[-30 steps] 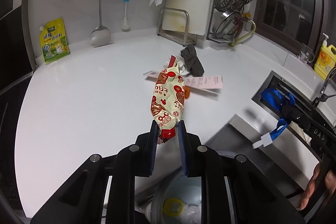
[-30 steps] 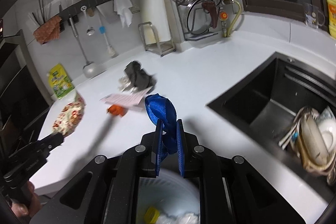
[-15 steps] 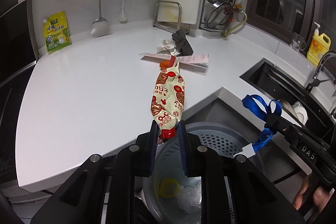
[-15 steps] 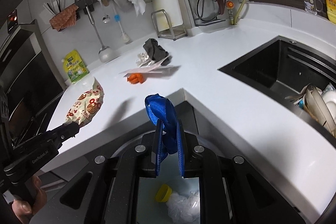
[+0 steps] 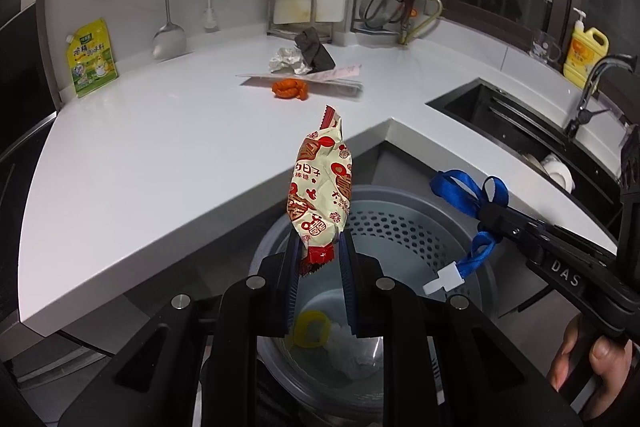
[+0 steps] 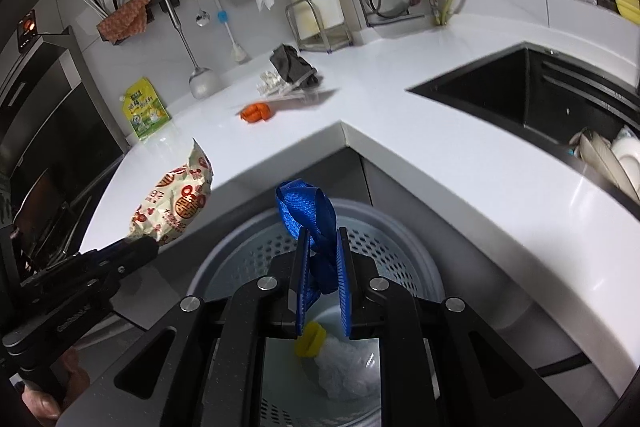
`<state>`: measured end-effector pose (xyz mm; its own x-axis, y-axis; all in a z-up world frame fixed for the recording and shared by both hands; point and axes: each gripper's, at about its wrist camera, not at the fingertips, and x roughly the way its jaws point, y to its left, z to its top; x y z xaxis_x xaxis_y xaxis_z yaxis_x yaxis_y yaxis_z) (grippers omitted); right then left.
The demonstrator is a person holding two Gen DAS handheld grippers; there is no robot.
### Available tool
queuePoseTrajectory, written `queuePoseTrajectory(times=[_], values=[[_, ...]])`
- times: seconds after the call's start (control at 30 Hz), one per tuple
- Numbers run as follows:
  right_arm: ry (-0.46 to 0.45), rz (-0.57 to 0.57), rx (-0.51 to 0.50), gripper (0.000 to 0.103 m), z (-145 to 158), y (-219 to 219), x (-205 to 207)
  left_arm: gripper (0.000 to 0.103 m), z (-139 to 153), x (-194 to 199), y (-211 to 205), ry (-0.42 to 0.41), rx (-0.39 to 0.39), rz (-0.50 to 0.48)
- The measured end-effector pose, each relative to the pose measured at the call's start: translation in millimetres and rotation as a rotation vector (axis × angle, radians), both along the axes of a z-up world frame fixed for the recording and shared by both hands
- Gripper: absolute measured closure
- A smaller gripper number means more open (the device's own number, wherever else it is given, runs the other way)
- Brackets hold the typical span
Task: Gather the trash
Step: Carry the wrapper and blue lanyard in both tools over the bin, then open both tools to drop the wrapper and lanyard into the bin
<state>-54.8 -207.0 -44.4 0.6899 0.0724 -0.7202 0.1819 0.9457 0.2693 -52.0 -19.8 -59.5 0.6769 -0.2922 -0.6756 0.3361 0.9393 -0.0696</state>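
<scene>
Left gripper (image 5: 320, 259) pinches the candy wrapper (image 5: 320, 195) by its tail, long axis 12 o'clock; right gripper (image 6: 323, 259) clamps the blue ribbon (image 6: 308, 215) — trash bin (image 6: 400, 239) mouth directly below both.

Wrapper (image 5: 320, 195) and ribbon (image 6: 310, 223) above bin (image 6: 400, 247)

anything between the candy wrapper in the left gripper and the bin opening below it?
Nothing. In the left wrist view the candy wrapper, clamped in the left gripper, hangs over the bin with only open air beneath it.
</scene>
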Motion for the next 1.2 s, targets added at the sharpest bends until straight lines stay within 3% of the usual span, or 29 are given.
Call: queuePoseTrajectory(times=[0.7,1.2], values=[[0.059,0.004,0.006,0.090,-16,-3,-19,0.083,-34,-24,-12,0.090,0.075,-0.075],[0.079,0.009,0.011,0.088,-23,-1,-20,0.080,-43,-24,-7,0.127,0.068,-0.065]])
